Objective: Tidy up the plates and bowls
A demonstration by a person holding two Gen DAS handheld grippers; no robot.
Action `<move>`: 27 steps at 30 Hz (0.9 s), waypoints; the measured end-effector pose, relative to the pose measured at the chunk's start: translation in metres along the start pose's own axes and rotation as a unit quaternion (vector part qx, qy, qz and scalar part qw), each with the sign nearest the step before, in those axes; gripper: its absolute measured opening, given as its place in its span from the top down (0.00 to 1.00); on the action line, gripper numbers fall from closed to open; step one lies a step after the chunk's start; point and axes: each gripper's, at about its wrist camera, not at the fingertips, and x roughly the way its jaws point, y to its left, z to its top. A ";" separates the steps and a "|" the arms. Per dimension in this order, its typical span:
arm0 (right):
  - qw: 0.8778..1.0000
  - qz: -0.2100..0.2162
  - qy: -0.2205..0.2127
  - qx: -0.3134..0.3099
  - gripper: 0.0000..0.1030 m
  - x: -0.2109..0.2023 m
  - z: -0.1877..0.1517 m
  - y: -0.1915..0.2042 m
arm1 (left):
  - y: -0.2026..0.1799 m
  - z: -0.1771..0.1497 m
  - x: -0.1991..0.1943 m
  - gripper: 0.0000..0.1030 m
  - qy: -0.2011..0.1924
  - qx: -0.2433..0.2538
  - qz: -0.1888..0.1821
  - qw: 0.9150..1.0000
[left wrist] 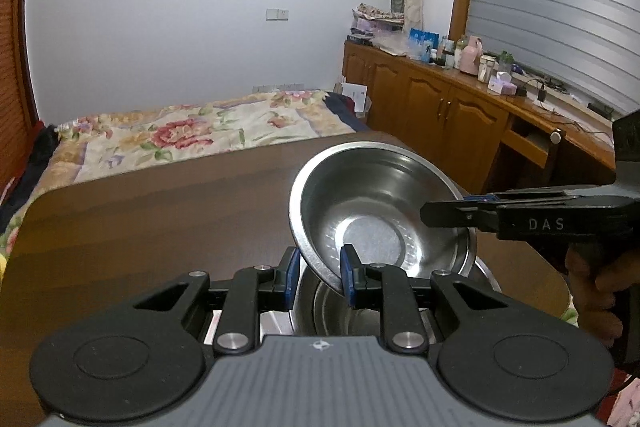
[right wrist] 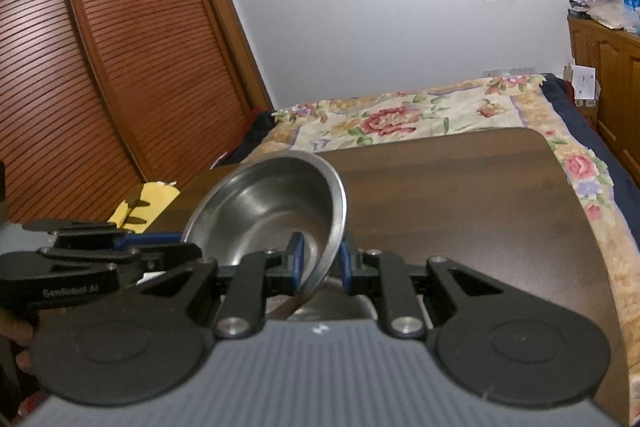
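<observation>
A steel bowl (left wrist: 380,211) (right wrist: 260,203) hangs tilted over the brown table (left wrist: 160,219) (right wrist: 460,195), held by both grippers. My left gripper (left wrist: 320,275) is shut on its near rim, with the blue pads (left wrist: 349,277) either side of the wall. From the right, my right gripper (left wrist: 440,215) is shut on the opposite rim. The right wrist view shows that gripper (right wrist: 320,259) clamping the rim, with the left gripper (right wrist: 176,243) reaching in from the left. Directly below sits a second steel bowl (left wrist: 484,277) (right wrist: 340,305), mostly hidden.
A bed with a floral blanket (left wrist: 180,135) (right wrist: 400,115) lies beyond the table's far edge. A wooden cupboard (left wrist: 440,107) crowded with bottles runs along the right wall. Louvred wardrobe doors (right wrist: 100,67) stand at the left. A hand (left wrist: 592,283) grips the right tool.
</observation>
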 end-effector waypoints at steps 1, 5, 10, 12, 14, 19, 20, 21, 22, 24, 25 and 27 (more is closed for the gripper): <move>1.000 0.001 0.001 0.000 0.80 -0.001 -0.002 0.001 | 0.000 -0.002 0.000 0.77 0.002 -0.002 0.000 1.000; 1.000 -0.005 0.000 -0.007 0.80 -0.002 -0.013 0.004 | -0.003 -0.011 0.000 0.77 0.009 0.005 0.004 1.000; 1.000 -0.014 0.007 -0.009 0.80 0.002 -0.026 0.000 | -0.006 -0.020 0.008 0.77 0.019 0.004 0.008 1.000; 1.000 -0.013 0.011 0.000 0.80 0.003 -0.030 -0.004 | -0.008 -0.022 0.010 0.77 0.021 0.005 0.007 1.000; 1.000 -0.018 0.012 0.003 0.80 0.003 -0.033 -0.006 | -0.009 -0.024 0.011 0.77 0.024 0.007 0.004 1.000; 0.999 -0.028 0.016 0.002 0.80 0.002 -0.039 -0.007 | -0.014 -0.029 0.017 0.77 0.031 0.026 0.011 0.999; 0.999 -0.028 0.016 0.001 0.80 0.002 -0.040 -0.007 | -0.014 -0.029 0.019 0.77 0.033 0.028 0.012 0.999; 0.999 -0.028 0.015 -0.001 0.80 0.001 -0.040 -0.006 | -0.014 -0.029 0.021 0.76 0.032 0.031 0.011 0.999; 0.999 -0.031 0.014 -0.004 0.80 0.001 -0.041 -0.005 | -0.014 -0.028 0.022 0.76 0.033 0.035 0.013 0.999; 0.999 -0.037 0.010 -0.015 0.81 0.001 -0.041 -0.003 | -0.012 -0.029 0.025 0.76 0.039 0.035 0.013 0.999; 0.999 -0.041 0.008 -0.020 0.82 0.001 -0.041 -0.001 | -0.011 -0.029 0.027 0.76 0.041 0.033 0.011 0.999; 0.999 -0.048 0.004 -0.026 0.84 0.000 -0.042 0.000 | -0.010 -0.030 0.029 0.77 0.043 0.032 0.012 0.998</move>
